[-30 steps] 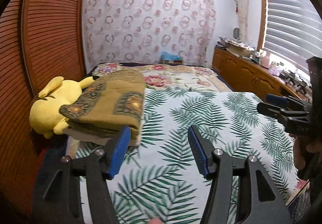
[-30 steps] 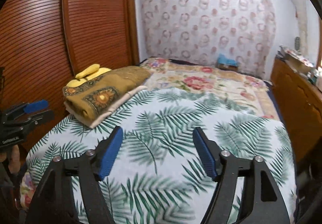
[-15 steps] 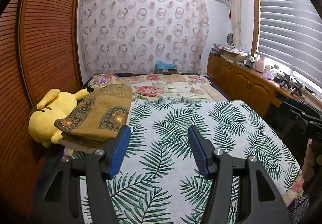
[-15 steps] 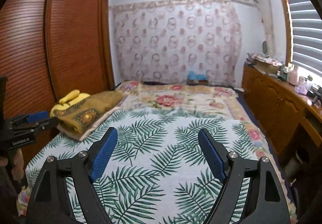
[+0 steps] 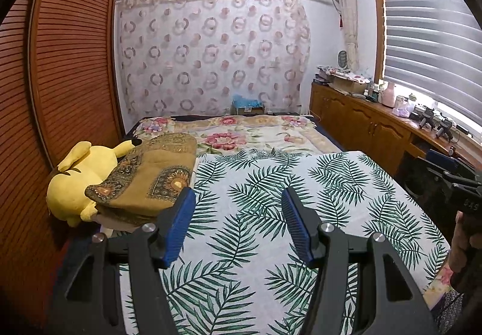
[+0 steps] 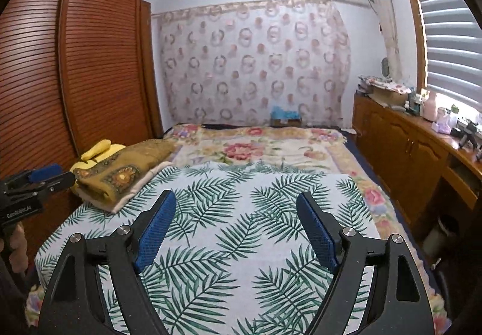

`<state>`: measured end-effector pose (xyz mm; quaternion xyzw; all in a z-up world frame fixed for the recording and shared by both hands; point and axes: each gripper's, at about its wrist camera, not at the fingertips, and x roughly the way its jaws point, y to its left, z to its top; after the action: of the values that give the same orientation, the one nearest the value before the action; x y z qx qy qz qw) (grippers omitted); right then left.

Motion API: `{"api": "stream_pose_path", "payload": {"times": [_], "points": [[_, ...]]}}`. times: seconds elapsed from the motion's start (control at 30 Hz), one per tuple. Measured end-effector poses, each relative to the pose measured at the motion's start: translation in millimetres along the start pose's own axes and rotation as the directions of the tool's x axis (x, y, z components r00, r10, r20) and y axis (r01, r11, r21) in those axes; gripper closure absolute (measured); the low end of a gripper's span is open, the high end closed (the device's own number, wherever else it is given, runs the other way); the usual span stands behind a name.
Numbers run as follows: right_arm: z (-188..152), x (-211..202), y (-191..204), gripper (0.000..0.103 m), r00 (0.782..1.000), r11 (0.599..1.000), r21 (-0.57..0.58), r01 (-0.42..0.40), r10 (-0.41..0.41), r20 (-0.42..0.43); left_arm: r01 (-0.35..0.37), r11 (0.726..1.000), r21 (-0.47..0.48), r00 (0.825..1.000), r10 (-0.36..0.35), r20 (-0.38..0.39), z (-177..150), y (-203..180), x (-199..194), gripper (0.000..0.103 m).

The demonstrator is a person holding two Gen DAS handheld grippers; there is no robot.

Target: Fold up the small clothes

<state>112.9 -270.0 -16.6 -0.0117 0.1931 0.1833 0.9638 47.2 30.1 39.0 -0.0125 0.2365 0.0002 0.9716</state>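
Observation:
My left gripper is open and empty, held above the near part of a bed covered by a white sheet with green palm leaves. My right gripper is also open and empty above the same sheet. No small garment shows on the sheet in either view. The right gripper shows at the right edge of the left wrist view. The left gripper shows at the left edge of the right wrist view.
A folded olive patterned blanket lies on a yellow plush toy at the bed's left edge, also in the right wrist view. A slatted wooden wardrobe stands left. A floral quilt lies farther back. Wooden cabinets line the right.
Both grippers have risen and tilted up, so more of the room and ceiling shows and the bed sits lower. Both stay open and empty.

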Motion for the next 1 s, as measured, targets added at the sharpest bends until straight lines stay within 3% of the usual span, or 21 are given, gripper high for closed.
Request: {"api": "stream_pose_path", "payload": {"times": [1.0], "points": [[-1.8,0.7,2.6,0.019,1.0,1.0,-0.001,0.004,-0.004,0.004,-0.008,1.0,0.004,1.0,0.008,0.009,0.2,-1.5,-5.8,0.044]]}}
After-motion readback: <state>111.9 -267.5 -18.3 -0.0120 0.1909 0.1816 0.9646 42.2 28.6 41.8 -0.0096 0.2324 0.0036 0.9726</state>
